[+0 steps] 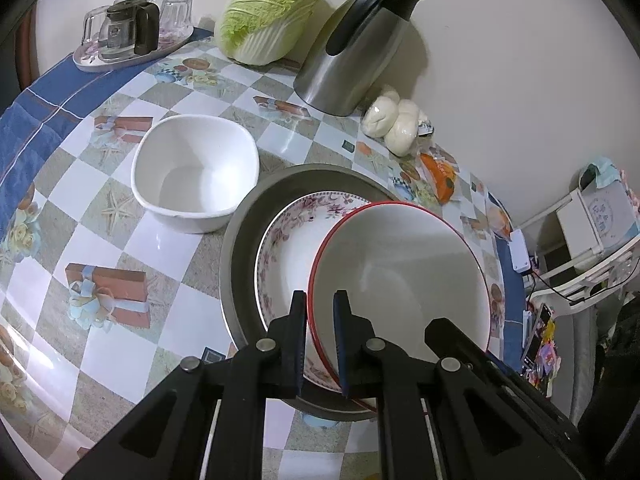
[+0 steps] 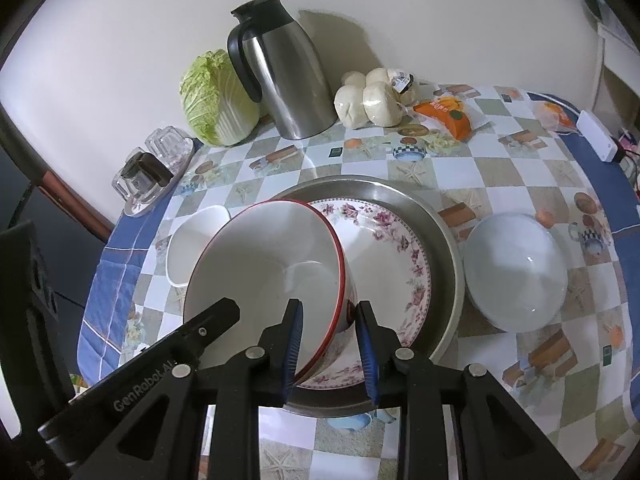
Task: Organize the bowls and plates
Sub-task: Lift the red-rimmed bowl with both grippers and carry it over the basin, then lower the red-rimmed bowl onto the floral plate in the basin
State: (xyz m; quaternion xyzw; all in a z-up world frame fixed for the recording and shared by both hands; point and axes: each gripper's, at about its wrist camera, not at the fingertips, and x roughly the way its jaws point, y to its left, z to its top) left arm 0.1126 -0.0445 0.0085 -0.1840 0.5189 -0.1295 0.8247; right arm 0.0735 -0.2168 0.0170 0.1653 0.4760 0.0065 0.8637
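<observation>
- On the checked bench (image 2: 500,168) I see a steel basin (image 2: 448,248) with a floral-rimmed plate (image 2: 400,248) lying inside it, and a red-rimmed bowl (image 1: 400,264) tilted over the plate.
- My left claw (image 1: 320,300) pinches the bowl's rim, one finger inside and one outside, closed onto it.
- My right claw (image 2: 328,312) straddles the opposite rim with its blue-padded fingers (image 2: 366,344) partly spread; I cannot tell whether the pads touch.
- "GenRobot AI" is readable on the other claw's arm in the right wrist view.
- A square white bowl (image 1: 192,172) sits left of the basin; a round white bowl (image 2: 516,268) sits just right of it.
- Behind stand a steel jug (image 2: 288,80), a cabbage (image 2: 216,100), bagged buns (image 2: 368,100) and an orange packet (image 2: 452,114) whose print is too small to read.
</observation>
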